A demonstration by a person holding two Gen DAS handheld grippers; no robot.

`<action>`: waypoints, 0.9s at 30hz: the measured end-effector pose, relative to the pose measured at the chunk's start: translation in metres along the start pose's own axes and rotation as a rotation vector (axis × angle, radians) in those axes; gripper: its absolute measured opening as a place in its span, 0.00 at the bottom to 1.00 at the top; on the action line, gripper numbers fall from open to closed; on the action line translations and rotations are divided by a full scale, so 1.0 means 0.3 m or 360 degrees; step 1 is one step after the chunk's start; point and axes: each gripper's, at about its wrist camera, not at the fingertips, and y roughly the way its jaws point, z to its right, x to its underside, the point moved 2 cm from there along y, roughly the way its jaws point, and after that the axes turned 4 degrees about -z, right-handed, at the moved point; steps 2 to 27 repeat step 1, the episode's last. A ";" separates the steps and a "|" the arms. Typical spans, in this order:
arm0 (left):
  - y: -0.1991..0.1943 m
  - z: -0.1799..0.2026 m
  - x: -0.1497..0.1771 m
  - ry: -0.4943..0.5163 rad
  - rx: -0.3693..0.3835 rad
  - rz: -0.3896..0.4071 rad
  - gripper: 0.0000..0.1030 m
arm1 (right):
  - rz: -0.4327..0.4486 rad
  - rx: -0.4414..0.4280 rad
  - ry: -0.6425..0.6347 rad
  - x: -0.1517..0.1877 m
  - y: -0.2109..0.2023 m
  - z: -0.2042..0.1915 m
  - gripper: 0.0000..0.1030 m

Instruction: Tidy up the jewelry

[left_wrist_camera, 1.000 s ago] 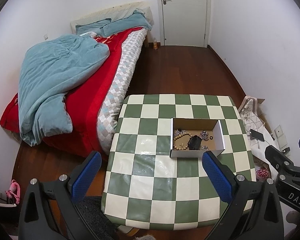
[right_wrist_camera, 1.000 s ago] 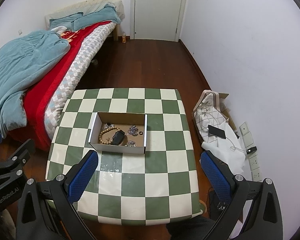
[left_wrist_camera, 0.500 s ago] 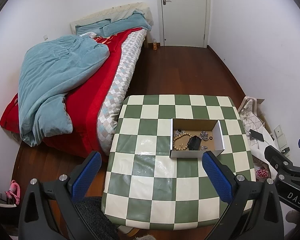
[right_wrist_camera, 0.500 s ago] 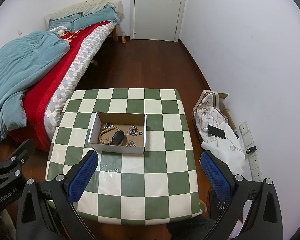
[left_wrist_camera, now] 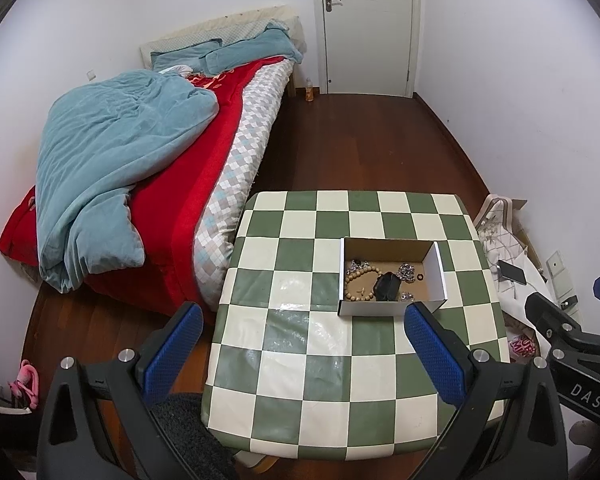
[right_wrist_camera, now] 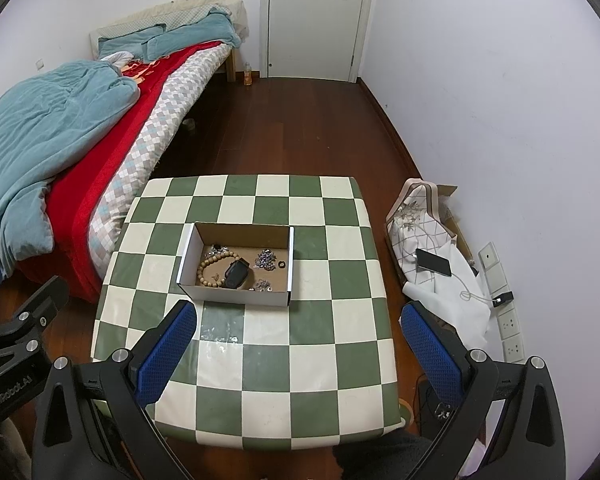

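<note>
A small white cardboard box (left_wrist_camera: 436, 268) (right_wrist_camera: 236, 298) sits on the green-and-white checkered table (left_wrist_camera: 300, 344) (right_wrist_camera: 340, 280). Inside lie a wooden bead bracelet (left_wrist_camera: 360, 282) (right_wrist_camera: 212, 264), a black watch (left_wrist_camera: 386, 286) (right_wrist_camera: 236, 274), silver chains (left_wrist_camera: 407, 271) (right_wrist_camera: 265, 258) and a small dark ring (right_wrist_camera: 281, 265). My left gripper (left_wrist_camera: 300, 336) is open and empty, high above the table's near side. My right gripper (right_wrist_camera: 298, 332) is open and empty, also high above the near side. Each gripper shows at the edge of the other's view.
A bed with a red cover and teal blanket (left_wrist_camera: 112, 168) (right_wrist_camera: 48, 140) stands left of the table. A white door (left_wrist_camera: 366, 26) is at the far wall. A bag, cloth and phone (right_wrist_camera: 434, 262) lie on the floor to the right, by wall sockets (right_wrist_camera: 510, 324).
Both grippers have drifted very slightly; the view has barely shifted. Nothing in the box has moved and both grippers stay open.
</note>
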 end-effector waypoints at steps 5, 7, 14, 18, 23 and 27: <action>-0.001 0.000 -0.002 0.0000 0.0002 -0.0002 1.00 | 0.0001 -0.0002 0.0001 0.001 0.002 -0.001 1.00; -0.001 0.000 -0.002 0.0000 0.0002 -0.0002 1.00 | 0.0001 -0.0002 0.0001 0.001 0.002 -0.001 1.00; -0.001 0.000 -0.002 0.0000 0.0002 -0.0002 1.00 | 0.0001 -0.0002 0.0001 0.001 0.002 -0.001 1.00; -0.001 0.000 -0.002 0.0000 0.0002 -0.0002 1.00 | 0.0001 -0.0002 0.0001 0.001 0.002 -0.001 1.00; -0.001 0.000 -0.002 0.0000 0.0002 -0.0002 1.00 | 0.0001 -0.0002 0.0001 0.001 0.002 -0.001 1.00; -0.001 0.000 -0.002 0.0000 0.0002 -0.0002 1.00 | 0.0001 -0.0002 0.0001 0.001 0.002 -0.001 1.00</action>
